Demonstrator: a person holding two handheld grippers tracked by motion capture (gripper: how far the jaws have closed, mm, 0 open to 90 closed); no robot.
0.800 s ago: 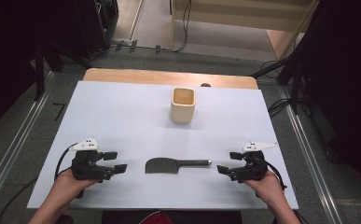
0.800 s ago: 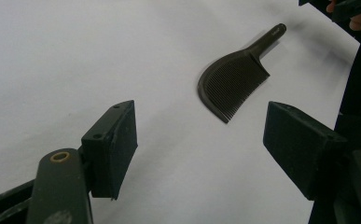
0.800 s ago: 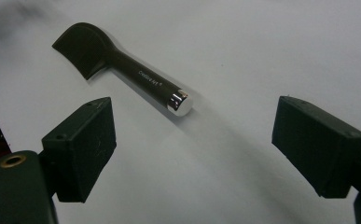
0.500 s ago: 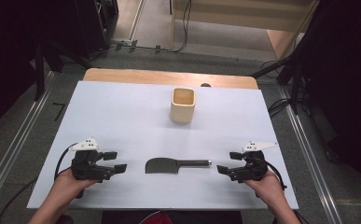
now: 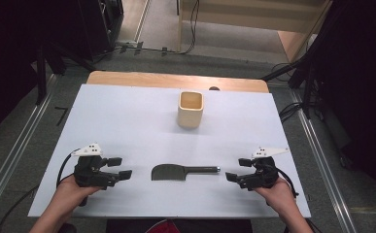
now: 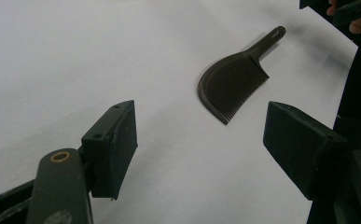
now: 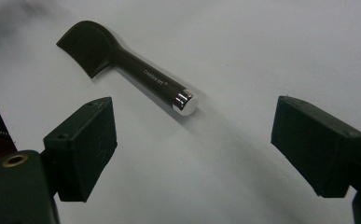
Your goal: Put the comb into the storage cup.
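A dark comb (image 5: 178, 172) with a round handle tipped in silver lies flat on the white table sheet (image 5: 127, 121), near the front edge, handle pointing right. My left gripper (image 5: 119, 168) rests on the table to the comb's left, jaws wide open and empty, aimed at the comb's toothed head (image 6: 232, 86). My right gripper (image 5: 239, 170) sits to the right of the handle (image 7: 159, 81), also open with nothing between its jaws. A cream square cup (image 5: 191, 109) stands upright behind the comb, toward the table's far side.
A wooden strip (image 5: 176, 80) borders the table's far edge. Metal rails (image 5: 10, 160) run along both sides of the table. Cables lie on the floor beyond it.
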